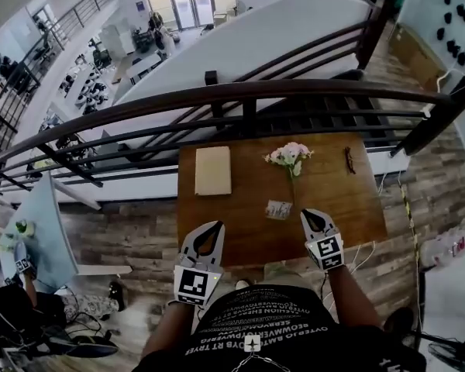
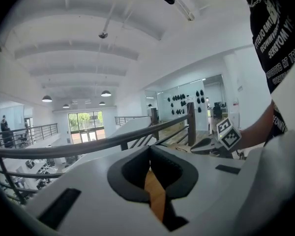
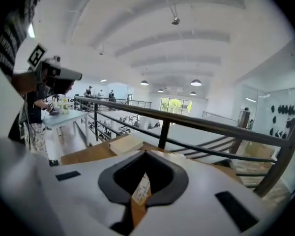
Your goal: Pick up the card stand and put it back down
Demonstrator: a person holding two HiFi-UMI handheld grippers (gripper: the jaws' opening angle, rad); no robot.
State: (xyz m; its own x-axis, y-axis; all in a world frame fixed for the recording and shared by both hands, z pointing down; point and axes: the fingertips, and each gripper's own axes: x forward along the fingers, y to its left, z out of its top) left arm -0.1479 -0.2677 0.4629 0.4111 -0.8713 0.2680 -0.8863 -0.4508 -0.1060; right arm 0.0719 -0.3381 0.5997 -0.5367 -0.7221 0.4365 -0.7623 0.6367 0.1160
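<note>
The card stand (image 1: 279, 209), a small clear holder with a printed card, stands on the wooden table (image 1: 240, 239) near its front edge. My right gripper (image 1: 305, 215) hovers just right of the stand, apart from it, jaws together and empty. In the right gripper view the card stand (image 3: 141, 188) shows through the gap below the shut jaws, down on the table. My left gripper (image 1: 218, 225) hangs over the front left of the table, also shut with nothing in it; only table wood shows beneath its jaws in the left gripper view.
A flat beige box (image 1: 213, 170) lies at the table's back left. A bunch of pink flowers (image 1: 289, 156) sits behind the card stand, and dark glasses (image 1: 349, 160) lie at the back right. A dark railing (image 1: 217, 95) runs along the table's far side over a drop.
</note>
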